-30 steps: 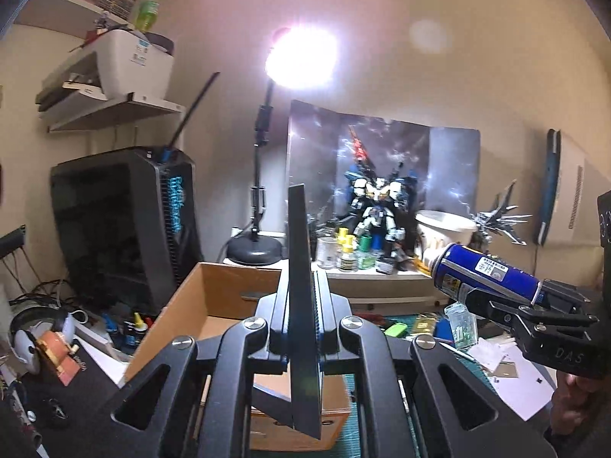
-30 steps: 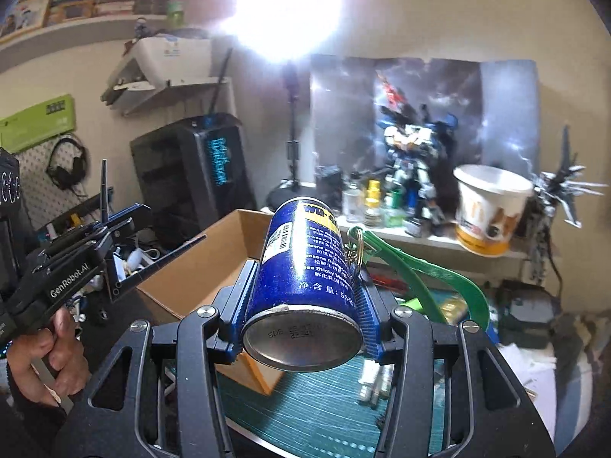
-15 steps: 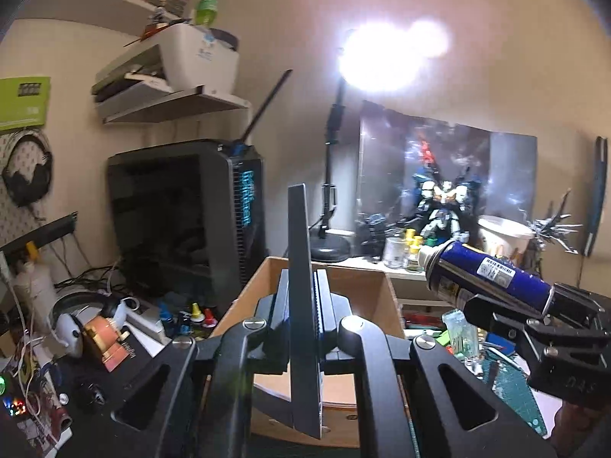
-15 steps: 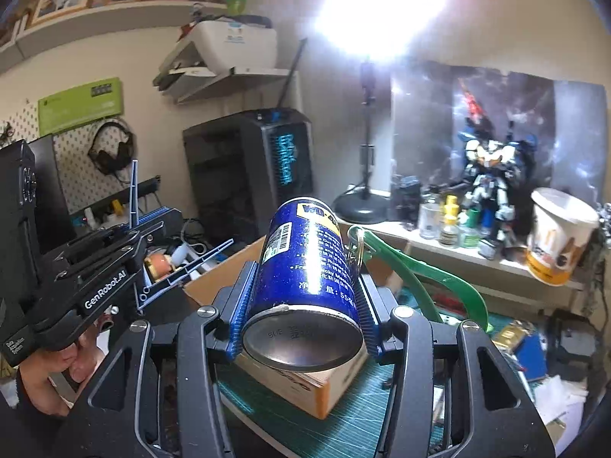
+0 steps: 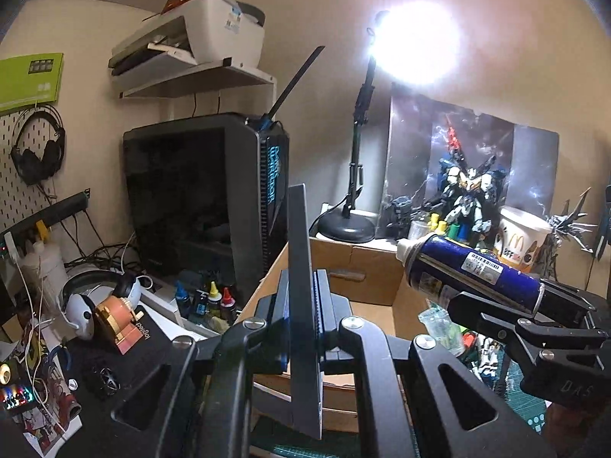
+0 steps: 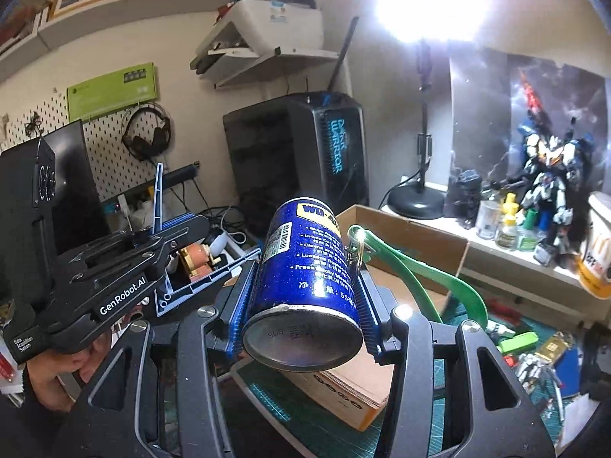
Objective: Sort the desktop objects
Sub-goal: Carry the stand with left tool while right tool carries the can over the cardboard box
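Blue ribbed pads of the right gripper (image 6: 303, 301) clamp the WD-40 can (image 6: 305, 267) above the cardboard box (image 6: 412, 244); the left gripper (image 5: 301, 305) pinches a flat set square (image 5: 303, 267) edge-on. Smooth metal could slip through, striking the box rim.

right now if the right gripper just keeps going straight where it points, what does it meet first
Most likely the open cardboard box. The right gripper, shut on the blue spray can, aims slightly downward at the box's opening. Depth is unclear, so the can's nose might pass over the near rim first.
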### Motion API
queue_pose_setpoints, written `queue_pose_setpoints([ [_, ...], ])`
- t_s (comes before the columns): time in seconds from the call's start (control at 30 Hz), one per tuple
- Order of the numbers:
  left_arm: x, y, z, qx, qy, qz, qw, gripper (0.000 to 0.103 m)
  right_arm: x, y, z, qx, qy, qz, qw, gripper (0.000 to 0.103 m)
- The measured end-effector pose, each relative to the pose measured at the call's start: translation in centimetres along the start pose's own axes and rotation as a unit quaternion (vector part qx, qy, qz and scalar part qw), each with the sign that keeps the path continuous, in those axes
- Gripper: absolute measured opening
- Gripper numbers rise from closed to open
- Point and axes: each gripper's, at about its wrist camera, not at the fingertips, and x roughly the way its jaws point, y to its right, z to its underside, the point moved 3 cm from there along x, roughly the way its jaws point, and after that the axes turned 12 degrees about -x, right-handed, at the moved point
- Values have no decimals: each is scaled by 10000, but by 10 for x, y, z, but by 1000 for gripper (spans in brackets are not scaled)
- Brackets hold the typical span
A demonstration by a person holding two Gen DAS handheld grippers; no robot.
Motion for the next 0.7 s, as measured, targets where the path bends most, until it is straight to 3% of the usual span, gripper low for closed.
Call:
queue_pose_setpoints([
  [0.37,28,-1,5,21,-294,-73,9995,10,35,21,10,196,-279,-349,9988,45],
  [0.7,50,3,0,128,-397,-125,9991,10,49,33,10,150,-425,-287,9986,45],
])
